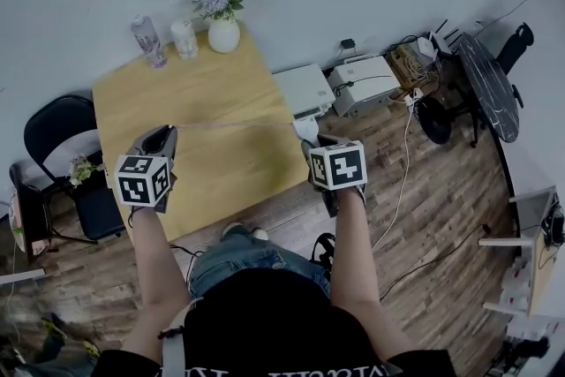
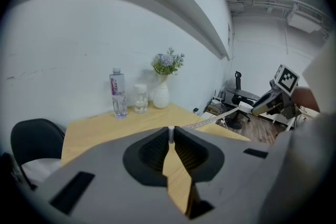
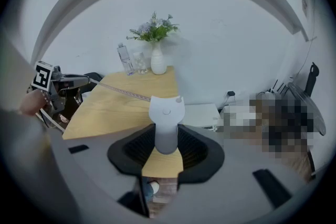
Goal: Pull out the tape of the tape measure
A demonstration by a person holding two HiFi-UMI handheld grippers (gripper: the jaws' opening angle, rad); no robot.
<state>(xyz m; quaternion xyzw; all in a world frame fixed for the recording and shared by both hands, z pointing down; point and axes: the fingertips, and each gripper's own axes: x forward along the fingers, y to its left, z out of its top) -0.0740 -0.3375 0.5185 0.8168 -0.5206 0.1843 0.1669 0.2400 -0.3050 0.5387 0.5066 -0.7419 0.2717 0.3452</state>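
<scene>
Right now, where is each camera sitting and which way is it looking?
Head view: on the person's head, looking steeply down at the table; shows both arms, left gripper, right gripper and knees.
Left gripper view: rides the left gripper, facing the vase and wall; its jaws show, shut on the tape.
Right gripper view: rides the right gripper, facing that vase; its jaws show, clamping the white tape measure.
Shared: both gripper views see the vase, the stretched tape and each other's gripper.

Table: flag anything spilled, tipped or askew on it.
Nothing stands out. The bottle, glass and vase stand upright at the table's far edge; the tape runs straight between the left claw and the tape measure in the right claw.
</scene>
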